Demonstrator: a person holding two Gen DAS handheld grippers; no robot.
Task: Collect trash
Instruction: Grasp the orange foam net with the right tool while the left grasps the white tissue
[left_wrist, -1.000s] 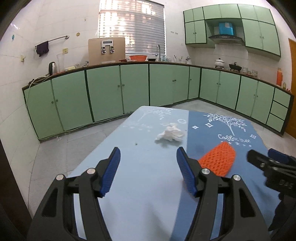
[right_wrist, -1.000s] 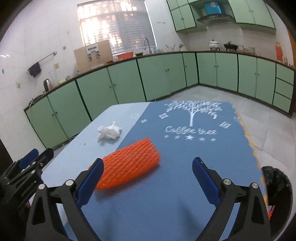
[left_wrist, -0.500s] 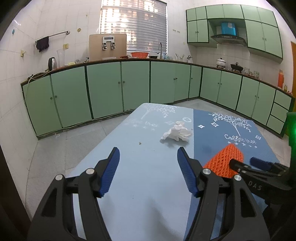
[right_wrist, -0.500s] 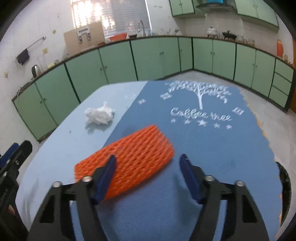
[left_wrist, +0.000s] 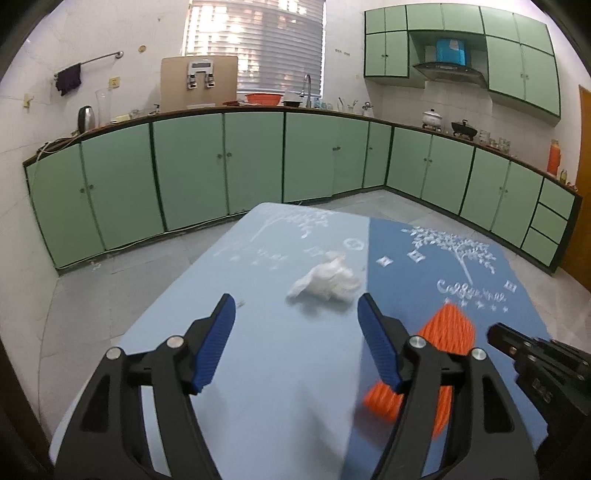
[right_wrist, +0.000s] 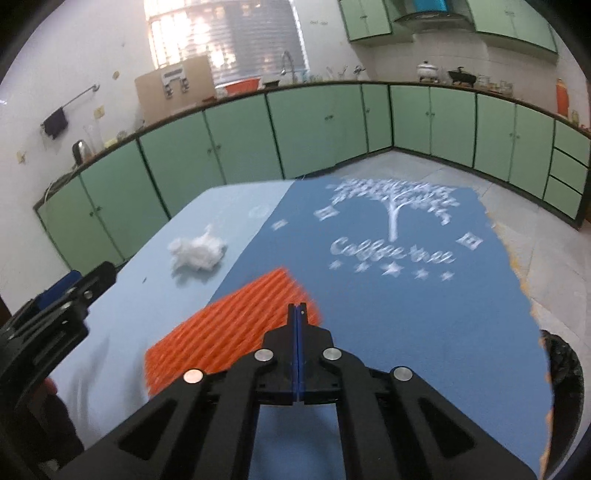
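Right gripper: my blue ribbed pads have just closed and now sit flush, with no gap. Their tips overlap the near edge of the orange mesh; motion blur hides whether any of it is pinched between them.
Left gripper: jaws spread wide and have just been opening further, nothing between the pads. Black angular fingers, silver pivot screws, blue ridged pad faces.
Orange mesh: soft foam net sleeve, ribbed weave, flattened oblong. It lies on the dark blue half of the cloth, directly at my right gripper's tips. In the left wrist view my left gripper's finger covers part of it.
Tissue: crumpled white wad, irregular lumps, lying on the pale blue half just beside the colour seam, ahead of my left gripper and apart from its pads.
Tablecloth: matte fabric, half pale blue, half dark blue, with a white tree print and blurred lettering. The right edge looks frayed with orange flecks.
Bin: dark round rim below the table's right edge, cut off by the lens border; contents not discernible.
Cabinets: smooth green doors with dark trim, curved by the lens.
Counter items: kettle and orange bowl, small and low in detail.
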